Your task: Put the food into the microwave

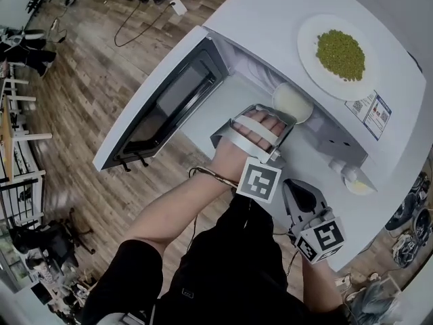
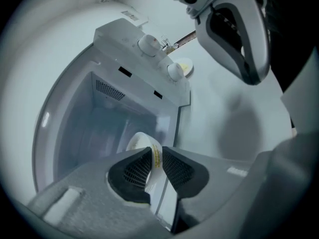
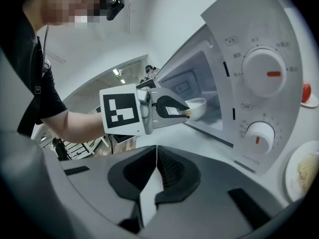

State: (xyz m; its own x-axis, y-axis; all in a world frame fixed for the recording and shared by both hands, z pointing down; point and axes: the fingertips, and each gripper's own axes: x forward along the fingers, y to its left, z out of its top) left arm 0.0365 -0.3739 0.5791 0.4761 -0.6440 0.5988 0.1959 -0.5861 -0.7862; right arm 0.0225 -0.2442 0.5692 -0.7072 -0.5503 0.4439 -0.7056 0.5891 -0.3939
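A small white bowl hangs at the mouth of the open white microwave. My left gripper is shut on the bowl's near rim. In the left gripper view the pads pinch that rim, with the empty cavity ahead. From the right gripper view, the bowl sits just inside the opening. My right gripper stays lower right, before the control panel, its jaws shut on nothing.
The microwave door swings wide to the left. A plate of green peas and a leaflet lie on the microwave's top. Two dials sit right of the opening. A plate of noodles lies lower right.
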